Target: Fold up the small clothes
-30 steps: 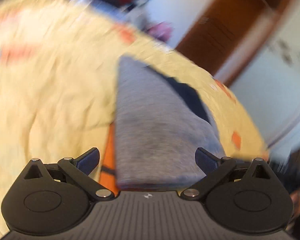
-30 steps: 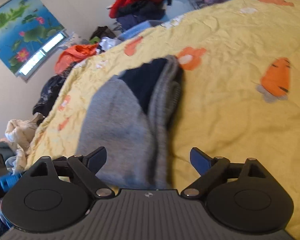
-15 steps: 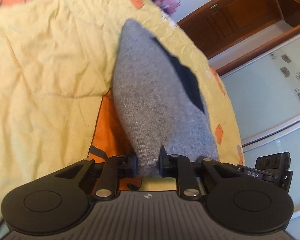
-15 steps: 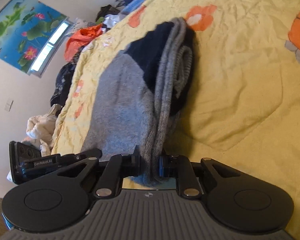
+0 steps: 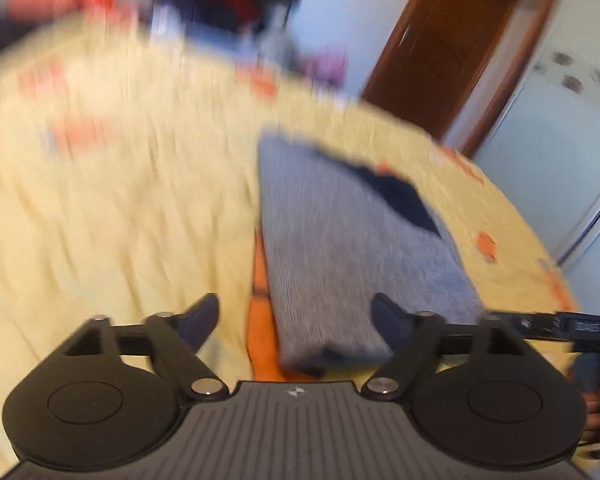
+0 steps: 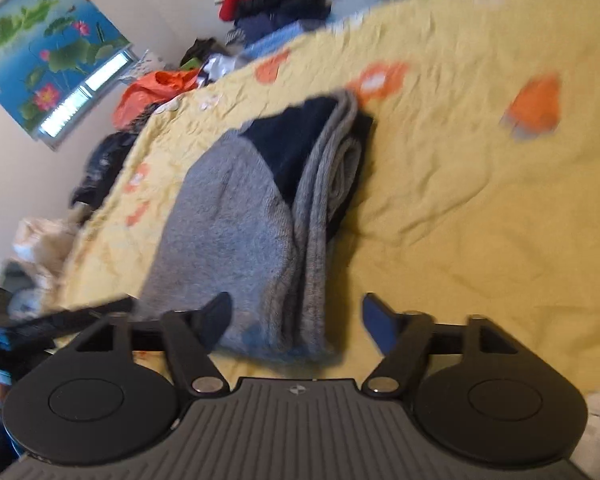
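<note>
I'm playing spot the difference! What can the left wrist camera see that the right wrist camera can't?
Only the left wrist view shows the brown wooden door and the left gripper, its fingers opening, nothing pinched.

Only the right wrist view shows the lotus picture and the right gripper, fingers opening too.

Both show the folded grey sweater on the yellow quilt.

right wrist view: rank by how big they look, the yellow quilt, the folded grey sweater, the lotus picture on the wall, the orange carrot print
1. yellow quilt
2. folded grey sweater, though nearness to the camera enlarges it
3. lotus picture, farther away, so true size is unsure
4. orange carrot print
</note>
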The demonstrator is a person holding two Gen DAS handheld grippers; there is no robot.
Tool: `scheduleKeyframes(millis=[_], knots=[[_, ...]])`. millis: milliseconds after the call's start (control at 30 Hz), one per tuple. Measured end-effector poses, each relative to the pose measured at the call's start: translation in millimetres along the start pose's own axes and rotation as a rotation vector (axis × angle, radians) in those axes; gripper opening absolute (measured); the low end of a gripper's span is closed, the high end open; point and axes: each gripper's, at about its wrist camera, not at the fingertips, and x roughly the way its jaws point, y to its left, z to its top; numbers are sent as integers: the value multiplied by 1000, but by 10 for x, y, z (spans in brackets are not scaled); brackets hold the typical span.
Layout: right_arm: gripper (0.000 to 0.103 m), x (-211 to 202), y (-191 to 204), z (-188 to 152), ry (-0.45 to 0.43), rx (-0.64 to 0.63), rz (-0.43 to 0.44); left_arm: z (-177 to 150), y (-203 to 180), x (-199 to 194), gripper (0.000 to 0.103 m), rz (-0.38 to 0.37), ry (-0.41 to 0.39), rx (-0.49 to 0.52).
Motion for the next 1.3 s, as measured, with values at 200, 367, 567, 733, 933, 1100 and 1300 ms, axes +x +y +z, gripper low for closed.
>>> scheduleKeyframes(millis=[200, 367, 567, 733, 933, 1100, 1300], knots=[[93, 41, 290, -426, 5, -156, -174, -342, -287, 223, 87, 78, 102, 101], [103, 185, 504, -645, -48, -277, -349, -541, -547, 296, 97, 156, 71, 247], [103, 342, 609, -723, -149, -234, -475, -523, -439, 369, 103, 142, 73, 202], [103, 323, 591, -786, -182, -229, -473, -537, -473, 379, 103, 162, 79, 221], [103, 265, 678, -776, -89, -232, -478, -523, -446, 376, 103, 153, 79, 215], [103, 312, 721, -741, -48, -260, -448, -511, -467, 410, 103, 168, 84, 220], [103, 289, 711, -880, -138, -269, -441, -520, -465, 398, 103, 177, 80, 217]])
